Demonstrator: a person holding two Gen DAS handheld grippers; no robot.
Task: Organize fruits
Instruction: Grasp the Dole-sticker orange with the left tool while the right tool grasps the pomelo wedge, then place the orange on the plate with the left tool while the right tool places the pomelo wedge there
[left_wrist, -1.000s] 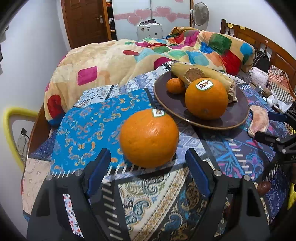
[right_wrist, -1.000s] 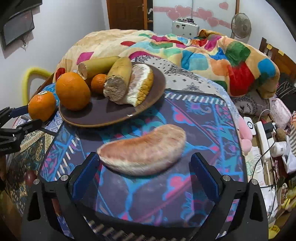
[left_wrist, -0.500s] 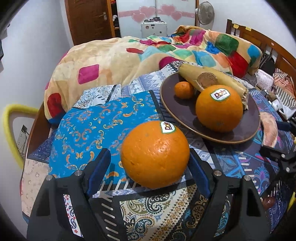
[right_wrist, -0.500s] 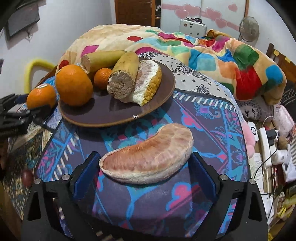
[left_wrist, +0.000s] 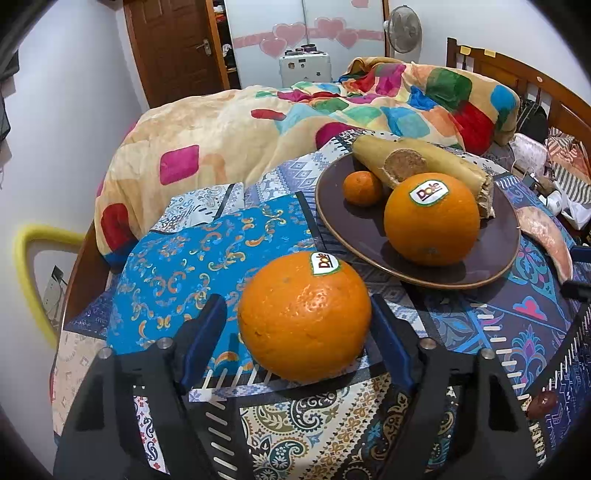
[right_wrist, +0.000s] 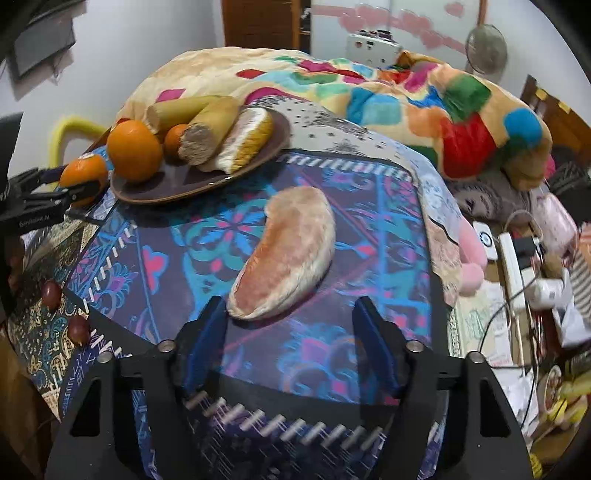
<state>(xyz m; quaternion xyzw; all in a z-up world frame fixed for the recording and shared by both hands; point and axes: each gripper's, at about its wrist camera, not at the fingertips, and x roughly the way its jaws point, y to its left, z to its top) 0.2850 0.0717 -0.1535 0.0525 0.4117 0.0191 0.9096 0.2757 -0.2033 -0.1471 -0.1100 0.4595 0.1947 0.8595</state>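
Note:
A big orange with a Dole sticker (left_wrist: 304, 317) lies on the patterned cloth between the fingers of my left gripper (left_wrist: 297, 343), which is open; the right finger is close to it, the left one apart. Behind it a dark brown plate (left_wrist: 491, 266) holds another Dole orange (left_wrist: 432, 219), a small mandarin (left_wrist: 362, 188) and cut yellow fruit pieces (left_wrist: 417, 162). In the right wrist view a peeled pomelo segment (right_wrist: 286, 254) lies on the cloth, its near end just ahead of my open right gripper (right_wrist: 291, 347). The plate (right_wrist: 177, 188) and the left gripper (right_wrist: 55, 188) show at the far left.
A rumpled colourful blanket (left_wrist: 332, 110) lies behind the plate. Two small dark red fruits (right_wrist: 64, 310) sit near the cloth's left edge. Cables, a power strip (right_wrist: 513, 266) and clutter lie off the right edge. A yellow chair frame (left_wrist: 33, 258) stands at left.
My left gripper has moved forward so the orange sits between its fingers. My right gripper has swung round; the pomelo segment now points lengthwise toward it and the jaws have narrowed slightly.

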